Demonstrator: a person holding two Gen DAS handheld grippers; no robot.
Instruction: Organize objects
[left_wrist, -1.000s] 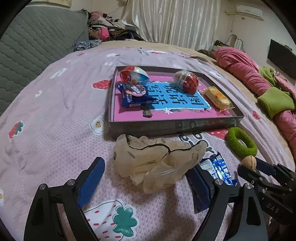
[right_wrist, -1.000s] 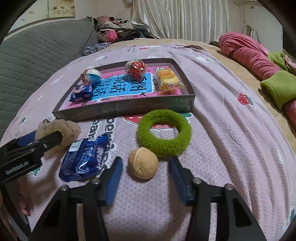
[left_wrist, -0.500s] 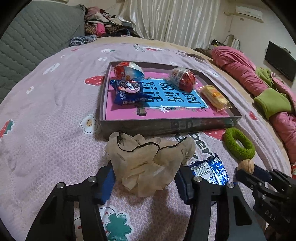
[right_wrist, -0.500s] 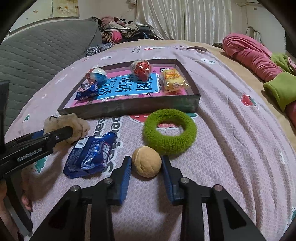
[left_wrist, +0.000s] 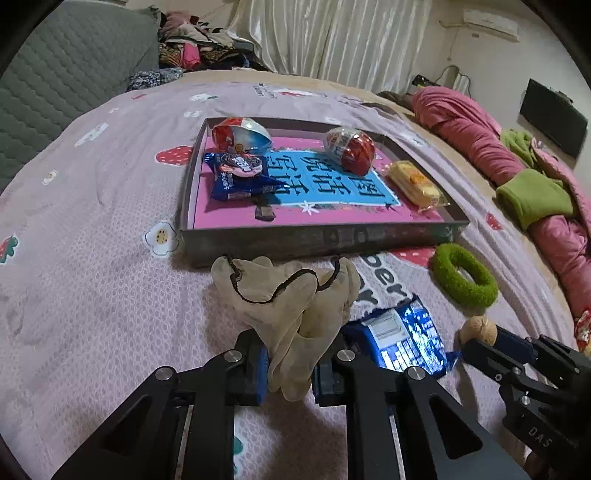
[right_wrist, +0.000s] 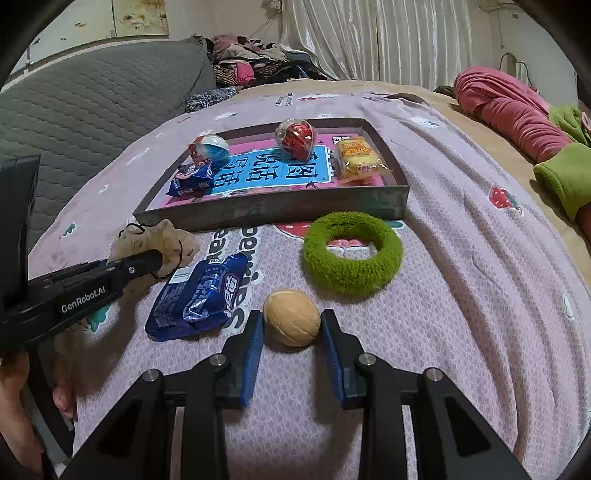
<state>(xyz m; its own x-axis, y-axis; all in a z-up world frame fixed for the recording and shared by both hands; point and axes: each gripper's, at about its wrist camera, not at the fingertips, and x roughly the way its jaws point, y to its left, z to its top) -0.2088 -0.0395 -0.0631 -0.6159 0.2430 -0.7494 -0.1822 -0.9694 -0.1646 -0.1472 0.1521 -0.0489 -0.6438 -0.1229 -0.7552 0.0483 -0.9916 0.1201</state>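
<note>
My left gripper (left_wrist: 286, 369) is clenched on the near end of the beige cloth pouch (left_wrist: 291, 299); its jaws have just been closing and the fabric now bunches up between the blue pads. My right gripper (right_wrist: 291, 334) sits with its pads touching both sides of the walnut (right_wrist: 291, 317), grasping it where it rests on the bed (right_wrist: 480, 295); those jaws have just been closing too.

To do this step well, I judge I should lift both straight up before carrying them toward the tray (left_wrist: 317, 240). The pouch is limp, so its free end will hang and could drag the blue snack packet (left_wrist: 402, 341) lying just beside it. The walnut is round and hard; a pinch off its middle could squirt it out, so I want the pads centred across it.

The pouch's long axis runs from my gripper away toward the tray's near wall, its black drawstring edge at the far end. The walnut has no clear long axis from here. The green ring (right_wrist: 352, 254) lies flat just beyond the walnut, between it and the tray, which already holds two wrapped eggs, a snack pack and a yellow cake.
</note>
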